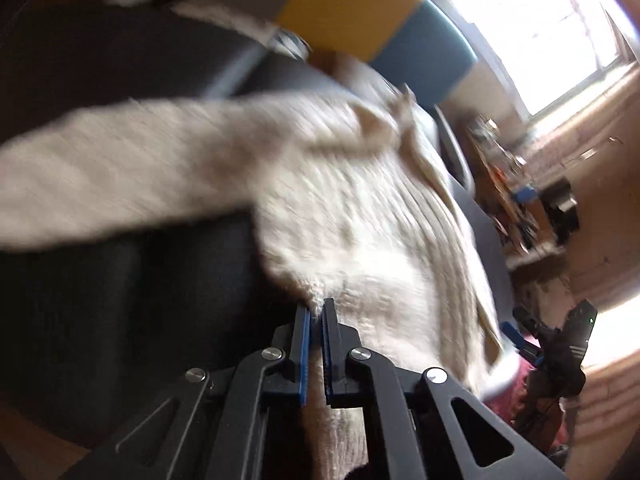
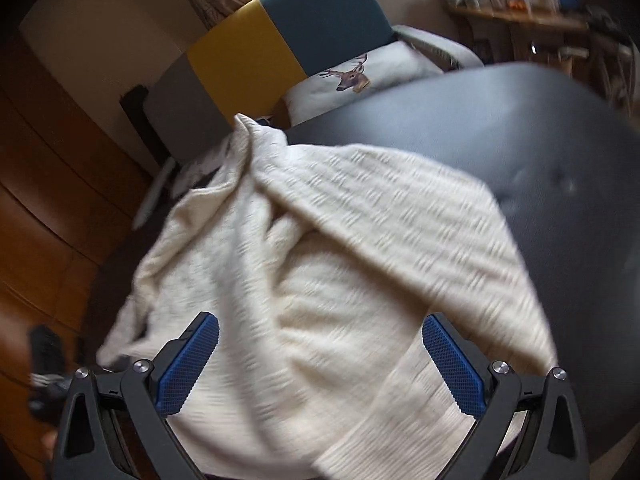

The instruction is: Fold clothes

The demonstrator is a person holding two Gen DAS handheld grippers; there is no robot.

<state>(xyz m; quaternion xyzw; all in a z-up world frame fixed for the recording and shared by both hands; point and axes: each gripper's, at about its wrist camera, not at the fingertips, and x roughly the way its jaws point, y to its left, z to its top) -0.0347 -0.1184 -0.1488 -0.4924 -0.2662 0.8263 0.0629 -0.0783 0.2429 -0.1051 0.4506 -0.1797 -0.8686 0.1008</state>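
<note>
the cream knit sweater (image 2: pixel 320 264) lies rumpled across the dark bench (image 2: pixel 540 128), one sleeve (image 1: pixel 100 176) stretched out to the side and a ridge of fabric bunched across its middle; its far edge droops off the bench toward the pillow with the deer print (image 2: pixel 360 72). the left hand-held gripper (image 1: pixel 316 312) is pinched tight on an edge of the knit, with cloth running down between its blue pads. the right hand-held gripper (image 2: pixel 320 360) stands spread wide over the body of the sweater with nothing held. to do this well, i judge the pinched edge should be carried low and taut so the knit does not sag, while the free gripper pins or takes a matching edge, and the bunched ridge is smoothed flat before any crease is set. the left view is blurred, so the sleeve's end is unclear. count: one sweater, one sleeve plainly seen, two grippers, one bench, one pillow.
</note>
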